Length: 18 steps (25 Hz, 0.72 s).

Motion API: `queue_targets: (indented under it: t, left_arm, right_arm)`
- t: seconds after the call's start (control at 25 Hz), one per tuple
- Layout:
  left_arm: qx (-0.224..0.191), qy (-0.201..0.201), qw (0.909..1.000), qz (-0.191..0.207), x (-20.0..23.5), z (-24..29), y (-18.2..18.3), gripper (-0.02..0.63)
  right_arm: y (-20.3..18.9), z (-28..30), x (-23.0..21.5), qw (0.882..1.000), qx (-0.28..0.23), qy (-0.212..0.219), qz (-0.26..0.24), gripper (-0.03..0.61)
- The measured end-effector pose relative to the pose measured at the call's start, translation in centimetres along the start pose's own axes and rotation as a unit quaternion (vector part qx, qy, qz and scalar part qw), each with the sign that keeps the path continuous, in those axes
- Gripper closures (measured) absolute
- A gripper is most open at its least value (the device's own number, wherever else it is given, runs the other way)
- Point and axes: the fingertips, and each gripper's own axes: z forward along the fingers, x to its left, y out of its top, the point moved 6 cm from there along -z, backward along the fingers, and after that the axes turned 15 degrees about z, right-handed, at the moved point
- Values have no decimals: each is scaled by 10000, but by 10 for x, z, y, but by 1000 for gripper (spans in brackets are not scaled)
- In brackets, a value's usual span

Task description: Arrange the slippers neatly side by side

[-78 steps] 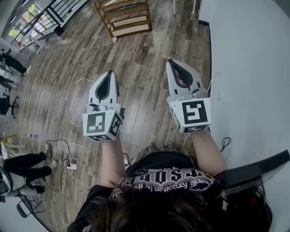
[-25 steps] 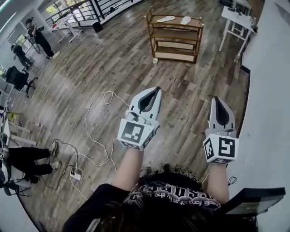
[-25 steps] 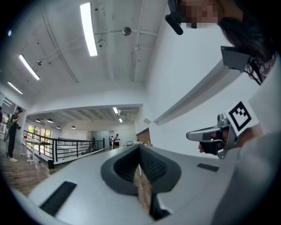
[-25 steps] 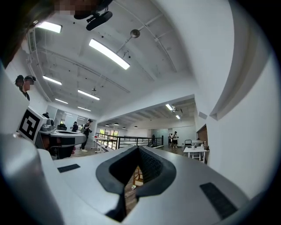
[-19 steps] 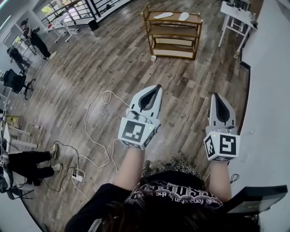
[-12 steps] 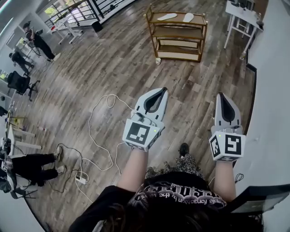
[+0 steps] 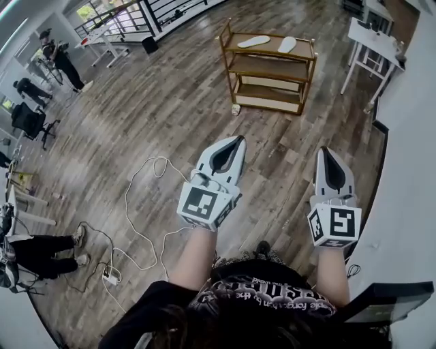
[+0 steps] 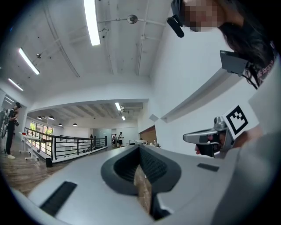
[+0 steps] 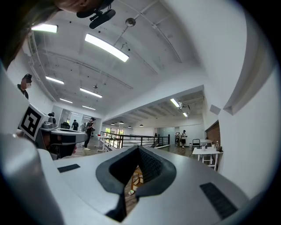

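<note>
Bright, even indoor light. Ceiling tubes (image 8: 91, 22) burn white in both gripper views, and windows (image 7: 92, 10) at the head view's top left corner are overexposed. The floor (image 7: 116, 136) carries a pale sheen and only faint shadows. Fisheye distortion bends every edge, and the gripper views' corners go black. The left gripper (image 8: 139, 147), close to its lens, looks soft.

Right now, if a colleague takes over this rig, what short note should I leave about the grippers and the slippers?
Left gripper: shut, empty, over the floor.
Right gripper: shut, empty, beside it.
One white slipper and the second slipper lie on top of the wooden rack ahead, apart and at different angles.
Done: nothing; neither slipper is touched.
Left: reach the rack, then set the pair side by side, aligned.
</note>
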Motion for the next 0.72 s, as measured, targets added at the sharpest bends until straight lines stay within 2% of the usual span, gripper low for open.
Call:
queue_targets:
  t: [0.12, 0.24, 0.36, 0.48, 0.6, 0.72]
  left_arm:
    - [81, 130, 9998, -107, 11, 22, -9, 621]
    - [165, 113, 9998, -6, 23, 47, -17, 621]
    - [174, 61, 9998, -72, 36, 76, -29, 621]
    - [131, -103, 9999, -46, 49, 105, -43, 621]
    - [-43, -429, 9990, -76, 68, 139, -56, 621]
    - [-102, -616, 9980, 43, 94, 175, -64, 621]
  right_arm:
    - [-2, 25, -15, 10000, 42, 27, 66, 578]
    - [-3, 54, -28, 9999, 58, 35, 118, 578]
    - [-7, 85, -39, 9998, 129, 24, 156, 578]
    - [-13, 118, -48, 9997, 140, -12, 174, 578]
    - [-15, 156, -56, 9998, 101, -72, 151, 578]
    - [-11, 198, -63, 9997, -3, -205, 165, 578]
